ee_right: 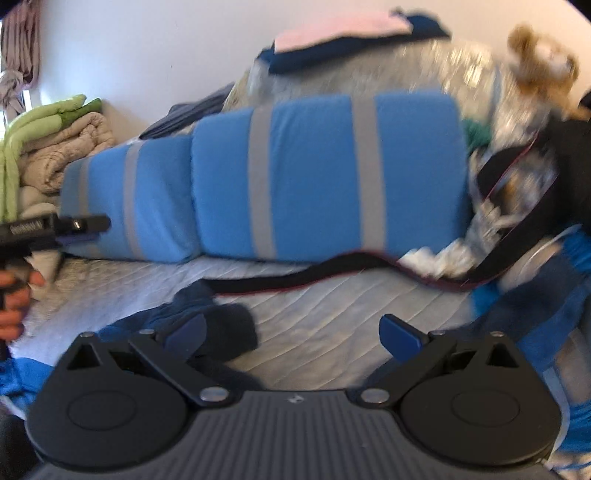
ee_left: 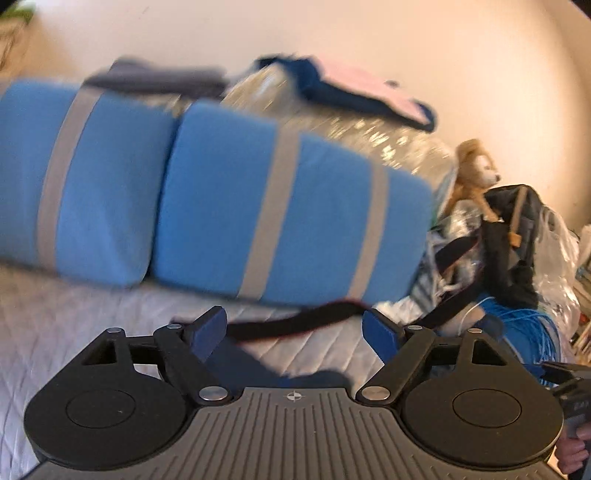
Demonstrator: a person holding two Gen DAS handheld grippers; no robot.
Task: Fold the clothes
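Observation:
A crumpled dark navy garment [ee_right: 229, 328] lies on the pale quilted bed cover [ee_right: 332, 317], right at the left pad of my right gripper [ee_right: 295, 332]. That gripper is open with only bedding between its fingers. My left gripper [ee_left: 295, 326] is open too, hovering over the bed cover [ee_left: 74, 332]. A black strap [ee_left: 295, 321] runs across just beyond its pads, apart from them. A dark patch under its jaws may be the same garment; blur hides which. Each view shows the other gripper at its edge, held by a hand [ee_right: 14, 295].
Two blue pillows with grey stripes [ee_left: 258, 214] lean along the back of the bed. Behind them sit a plastic-wrapped bundle [ee_left: 332, 122] topped with folded pink and navy clothes [ee_right: 332, 33]. A plush toy [ee_left: 476, 166], black backpack [ee_left: 517, 240] and blue cable coil [ee_left: 528, 332] crowd the right. Folded quilts [ee_right: 62, 147] stack left.

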